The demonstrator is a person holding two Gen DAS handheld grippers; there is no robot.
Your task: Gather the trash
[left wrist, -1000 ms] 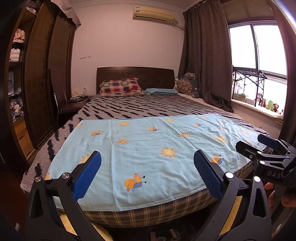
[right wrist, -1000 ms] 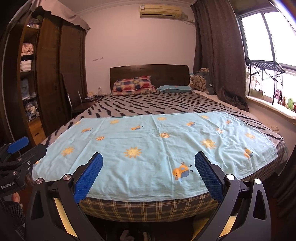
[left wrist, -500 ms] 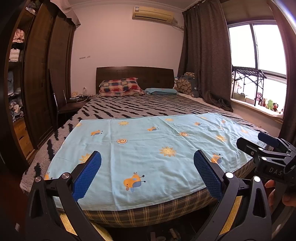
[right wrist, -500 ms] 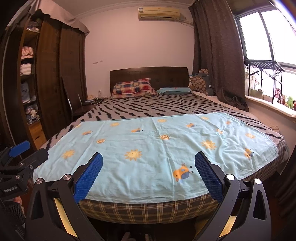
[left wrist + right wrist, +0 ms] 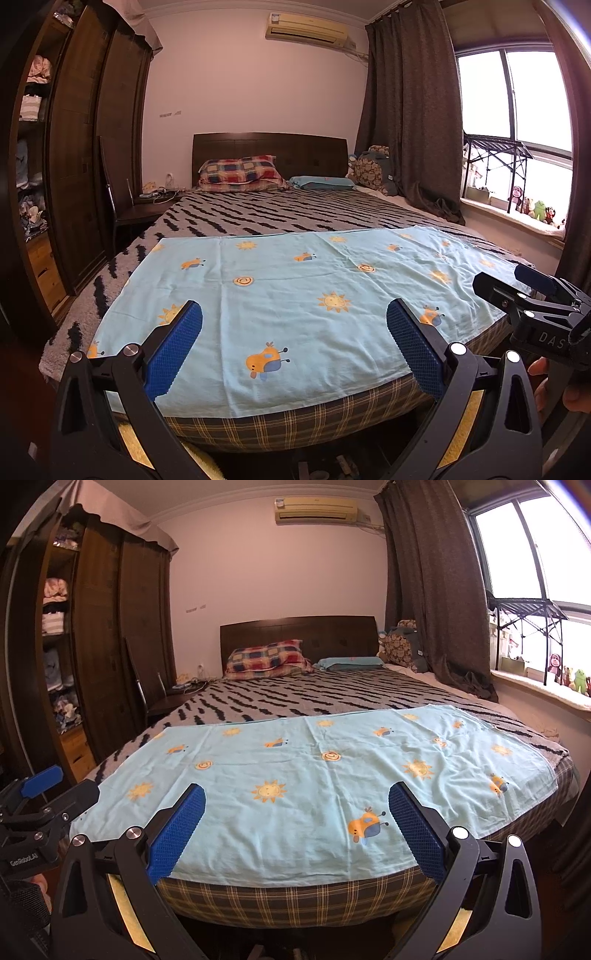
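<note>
Both tongs, left (image 5: 293,349) right (image 5: 295,830), still agape, slightly nearer bed (image 5: 280,424)

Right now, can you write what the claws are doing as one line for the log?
left claw: open, holds nothing | right claw: open, holds nothing | both face blue sheet on bed | trash: none seen
</note>
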